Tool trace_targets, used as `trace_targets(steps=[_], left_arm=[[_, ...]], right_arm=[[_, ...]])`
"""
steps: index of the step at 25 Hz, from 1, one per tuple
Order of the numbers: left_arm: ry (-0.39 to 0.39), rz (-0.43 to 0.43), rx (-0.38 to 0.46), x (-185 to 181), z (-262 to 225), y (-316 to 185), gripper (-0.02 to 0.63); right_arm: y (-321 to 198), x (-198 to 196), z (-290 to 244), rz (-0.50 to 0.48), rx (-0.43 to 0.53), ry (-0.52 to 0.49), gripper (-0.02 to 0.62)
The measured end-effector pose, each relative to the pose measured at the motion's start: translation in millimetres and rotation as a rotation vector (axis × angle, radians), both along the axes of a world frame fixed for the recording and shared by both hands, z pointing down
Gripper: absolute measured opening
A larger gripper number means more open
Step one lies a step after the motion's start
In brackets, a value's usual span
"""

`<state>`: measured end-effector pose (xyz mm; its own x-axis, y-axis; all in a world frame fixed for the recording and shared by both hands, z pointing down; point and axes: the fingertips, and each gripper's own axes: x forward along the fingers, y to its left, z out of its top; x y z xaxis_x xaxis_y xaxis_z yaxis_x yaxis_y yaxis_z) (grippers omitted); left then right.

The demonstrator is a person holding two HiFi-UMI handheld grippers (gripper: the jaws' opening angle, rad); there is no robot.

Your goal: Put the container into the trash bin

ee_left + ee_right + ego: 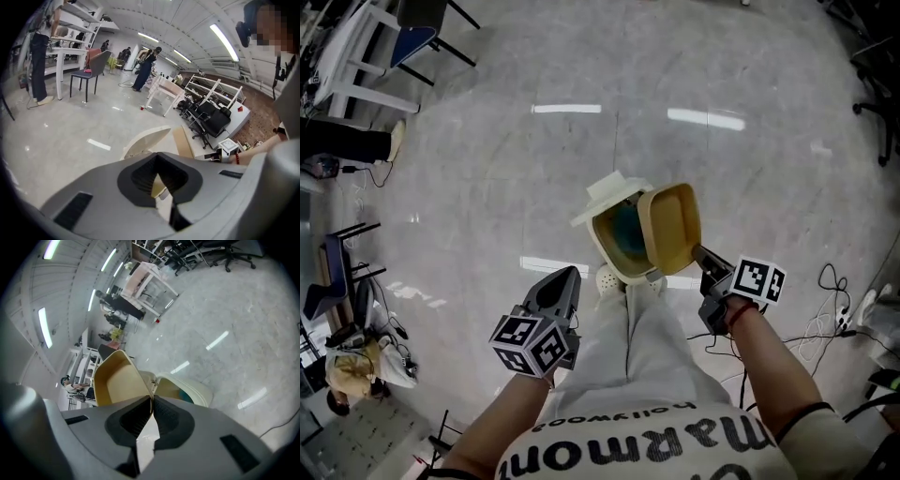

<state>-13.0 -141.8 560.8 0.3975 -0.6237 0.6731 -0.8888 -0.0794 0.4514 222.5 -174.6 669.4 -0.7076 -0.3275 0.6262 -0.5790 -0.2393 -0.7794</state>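
Head view: one person, two grippers, one container and one trash bin on a grey floor (487, 187). The left gripper (564, 279), lower centre-left, has its jaws drawn together to a point with nothing between them. The right gripper (698, 251), right of centre, is clamped on the lower edge of the tan container (670, 225). Each gripper carries one marker cube, two in all ( (530, 342), (757, 279)). The container hangs over the right side of the cream trash bin (609, 264), whose single lid (609, 192) is swung open at the upper left. Whether container and bin touch cannot be told. The container is tipped on its side, its hollow open toward the camera and its long axis running up and down the frame. Only the right gripper view shows the grasp: the right gripper (151, 397) is pinched flat on the thin wall of the container (117, 383), with the bin (199, 391) just beyond. Only the left gripper view, past the closed left gripper (158, 157), shows the container (183, 140) edge-on as a narrow slab beside the raised lid (143, 140).
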Motion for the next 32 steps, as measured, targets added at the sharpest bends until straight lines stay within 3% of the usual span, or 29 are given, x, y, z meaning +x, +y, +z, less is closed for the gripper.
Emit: trace_targets(steps=[15,24,32], left_arm=[[-0.029,0.017,-0.094,-26.2,71.8,28.0,-0.009],[-0.06,0.148,-0.121,-7.6,109.9,47.8,-0.009],[-0.02,0.143,-0.137,0.4,118.9,49.9,-0.009]], right_arm=[[30.2,-23.9,69.3,-0.101,-0.077,0.092,0.018],[34.3,-30.1,104.1,-0.128,-0.106,0.173,0.018],[35.0,-40.1,127.9,-0.167,-0.126,0.264,0.018]])
